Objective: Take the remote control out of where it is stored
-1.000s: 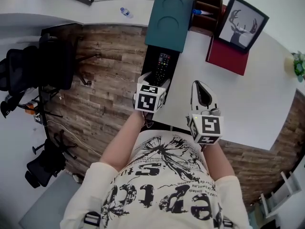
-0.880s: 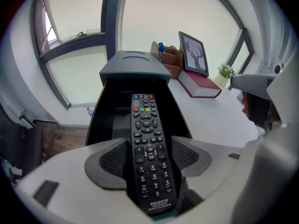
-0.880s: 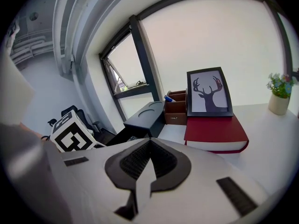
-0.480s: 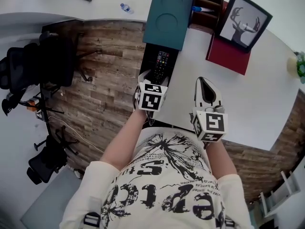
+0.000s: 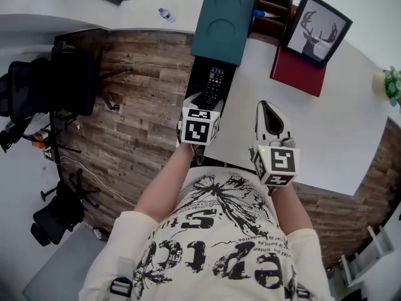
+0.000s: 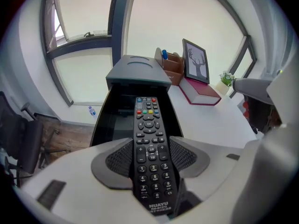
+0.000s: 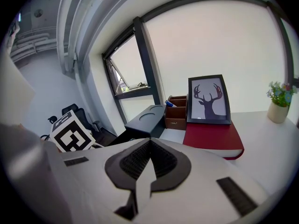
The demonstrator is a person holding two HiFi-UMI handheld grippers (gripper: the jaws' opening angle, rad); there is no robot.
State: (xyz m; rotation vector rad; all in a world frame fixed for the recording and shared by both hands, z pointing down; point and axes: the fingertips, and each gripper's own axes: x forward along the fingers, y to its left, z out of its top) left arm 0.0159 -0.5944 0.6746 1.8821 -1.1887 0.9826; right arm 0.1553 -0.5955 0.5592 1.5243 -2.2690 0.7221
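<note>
Black remote (image 6: 148, 120) lies buttons-up and lengthwise in an open black drawer (image 6: 105, 120), which juts toward the person from a dark teal box (image 5: 222, 17) at the left edge of a white desk (image 5: 301, 130). The remote's near end reaches between the jaws of the left gripper (image 6: 150, 148), held low at the drawer's front. Those jaws stand wide and are closing. Their ribbed pads (image 6: 119, 160) flank the number keys just beside the remote's two long edges, not yet clamped on it. The far end of the remote, with its coloured buttons, points into the drawer toward the box.

To the right, the right gripper (image 7: 149, 146) is held over the desk, well apart from the drawer, its jaws pressed together with nothing between them. The marker cube (image 7: 70, 134) of the left gripper shows at the left of the right gripper view.

Beyond the right gripper a red book (image 5: 297, 74) lies flat on the desk, and a framed deer picture (image 5: 321, 30) stands at its far end. A brown wooden organiser (image 5: 274, 8) sits between the picture and the box. A small potted plant (image 5: 393, 83) stands near the desk's right edge.

A water bottle (image 5: 164, 15) rests on the white sill beside the box. Black office chairs (image 5: 37, 86) stand on the wood-plank floor (image 5: 144, 105) to the left of the desk. The person, in a printed cream shirt (image 5: 213, 243), stands at the desk's near edge with both forearms stretched forward.
</note>
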